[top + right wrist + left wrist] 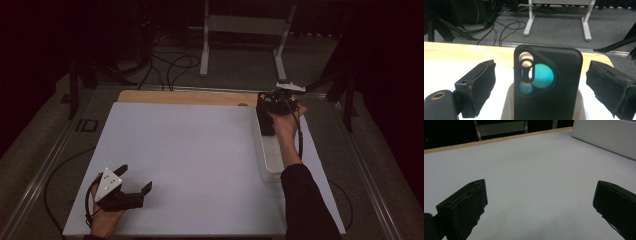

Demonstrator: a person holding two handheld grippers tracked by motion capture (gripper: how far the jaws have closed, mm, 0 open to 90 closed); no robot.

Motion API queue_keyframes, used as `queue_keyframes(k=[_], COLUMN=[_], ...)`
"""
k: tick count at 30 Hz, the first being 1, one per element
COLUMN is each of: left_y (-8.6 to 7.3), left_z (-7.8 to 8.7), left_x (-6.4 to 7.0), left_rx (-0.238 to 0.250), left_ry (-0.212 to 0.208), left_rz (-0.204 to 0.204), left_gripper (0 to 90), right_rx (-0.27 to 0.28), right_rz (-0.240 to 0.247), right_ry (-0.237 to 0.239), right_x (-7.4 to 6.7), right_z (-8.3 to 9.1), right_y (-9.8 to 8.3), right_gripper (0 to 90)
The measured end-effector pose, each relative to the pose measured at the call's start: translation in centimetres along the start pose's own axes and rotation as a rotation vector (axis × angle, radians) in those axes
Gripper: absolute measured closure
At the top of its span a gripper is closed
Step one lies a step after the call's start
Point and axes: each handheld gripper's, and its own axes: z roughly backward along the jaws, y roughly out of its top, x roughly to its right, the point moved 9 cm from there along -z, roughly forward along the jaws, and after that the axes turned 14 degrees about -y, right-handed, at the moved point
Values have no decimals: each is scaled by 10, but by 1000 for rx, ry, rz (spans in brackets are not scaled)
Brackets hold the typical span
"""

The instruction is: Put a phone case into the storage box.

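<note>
A black phone case (554, 100) with a rounded camera cutout stands upright in the far end of a white tray (270, 167). In the high view the phone case (265, 121) shows as a dark block at the table's far right. My right gripper (542, 72) is open around the case, one jaw on each side, both apart from it. In the high view the right gripper (278, 100) is held by a hand above the tray's far end. My left gripper (135, 178) rests open near the front left of the white table (190, 145), with nothing between its fingers (469, 202).
The tray's white wall (606, 137) rises at the upper right of the left gripper view. A wooden strip (185, 97) runs along the table's far edge. Beyond it, cables (170, 65) and a white stand (245, 30) are on the floor.
</note>
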Motion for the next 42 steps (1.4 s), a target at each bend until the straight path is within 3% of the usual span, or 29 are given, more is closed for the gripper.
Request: queue_keyframes(k=[5, 9, 14, 17, 19, 25, 29, 42], left_y=[0, 1, 2, 1, 2, 0, 0, 3], left_z=[0, 0, 0, 0, 0, -1, -1, 2], left_x=[1, 2, 2, 2, 2, 3, 3, 2], left_rx=[1, 4, 6, 5, 6, -3, -9, -3], left_ry=[-3, -11, -13, -12, -12, -18, -19, -7], left_rz=[-3, -4, -5, -6, -6, -5, -4, -5], left_gripper=[2, 2, 2, 2, 2, 2, 2, 2], right_rx=[13, -32, -13, 0, 14, 66, 85, 163], right_rz=[0, -42, -31, -18, -2, 60, 73, 166], right_ry=[25, 87, 138, 160, 195, 238, 237, 240], right_x=[-2, -7, -13, -15, -18, -19, -17, -21], right_z=[11, 27, 48, 57, 73, 106, 116, 159], right_y=[-4, -15, -21, -24, -29, -44, -52, -101], right_gripper=[87, 91, 91, 91, 90, 89, 89, 90])
